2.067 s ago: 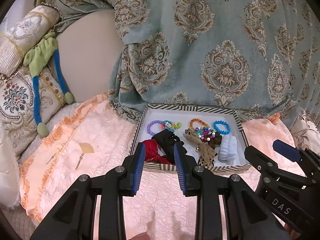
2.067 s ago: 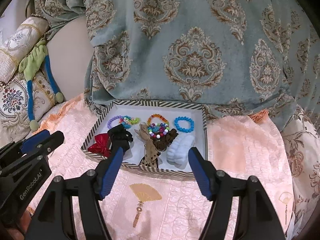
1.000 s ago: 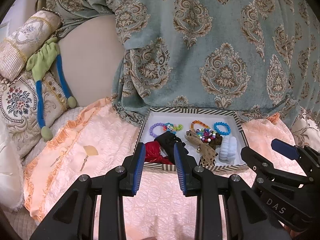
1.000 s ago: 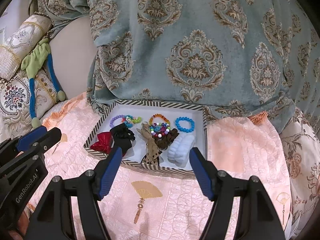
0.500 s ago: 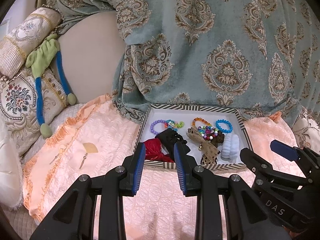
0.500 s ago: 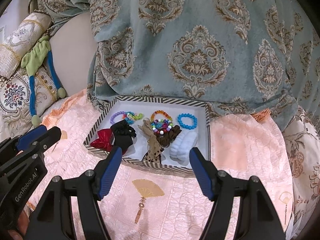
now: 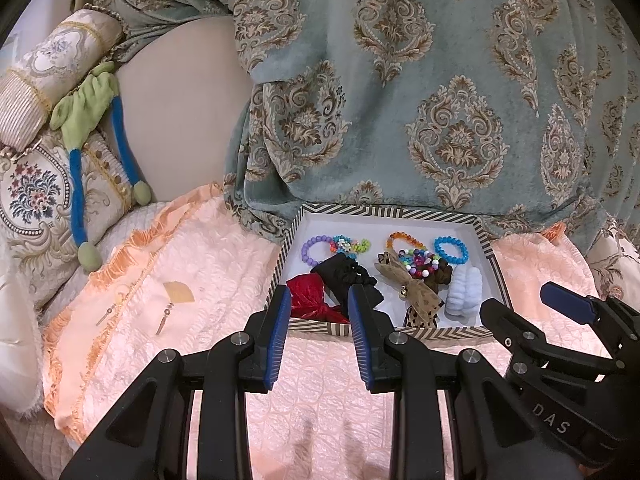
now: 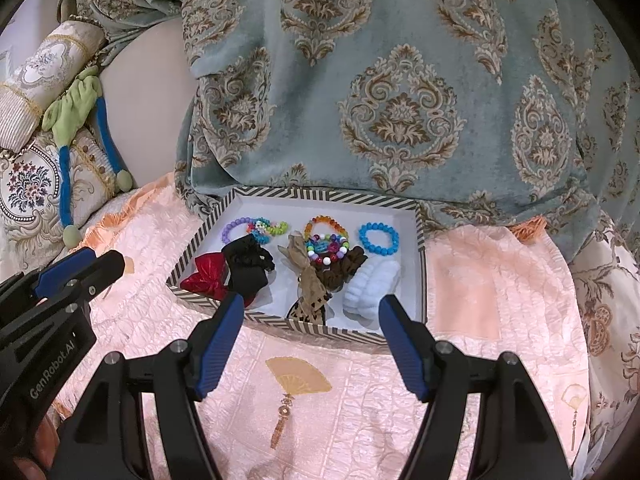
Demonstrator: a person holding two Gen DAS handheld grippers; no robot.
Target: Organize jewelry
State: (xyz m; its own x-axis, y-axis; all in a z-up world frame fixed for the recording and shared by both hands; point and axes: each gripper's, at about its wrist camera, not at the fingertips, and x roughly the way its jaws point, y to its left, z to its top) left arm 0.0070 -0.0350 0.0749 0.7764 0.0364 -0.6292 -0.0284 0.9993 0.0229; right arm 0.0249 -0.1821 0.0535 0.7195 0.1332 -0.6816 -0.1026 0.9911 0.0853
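A striped-rim tray [image 7: 484, 236] [image 8: 421, 264] sits on the peach bedspread. It holds a purple bead bracelet [image 8: 234, 227], a blue bead bracelet [image 8: 378, 238], an orange one [image 8: 326, 222], a multicolour one [image 8: 326, 249], a red bow [image 8: 206, 276], a black scrunchie [image 8: 246, 266], a brown one [image 8: 340, 272], a tan dotted bow [image 8: 310, 284] and a white scrunchie [image 8: 370, 286]. My left gripper [image 7: 318, 310] is open and empty just before the tray's near-left rim. My right gripper [image 8: 310, 322] is wide open and empty before the near rim.
A teal patterned throw [image 8: 400, 80] drapes behind the tray. Embroidered cushions [image 7: 32, 196] and a green and blue plush toy [image 7: 86, 120] lie at the left. The bedspread [image 8: 500, 300] carries printed fan motifs [image 8: 298, 382].
Both grippers have drifted slightly toward the tray, which appears a little nearer. Jaw openings are unchanged and nothing in the tray has moved.
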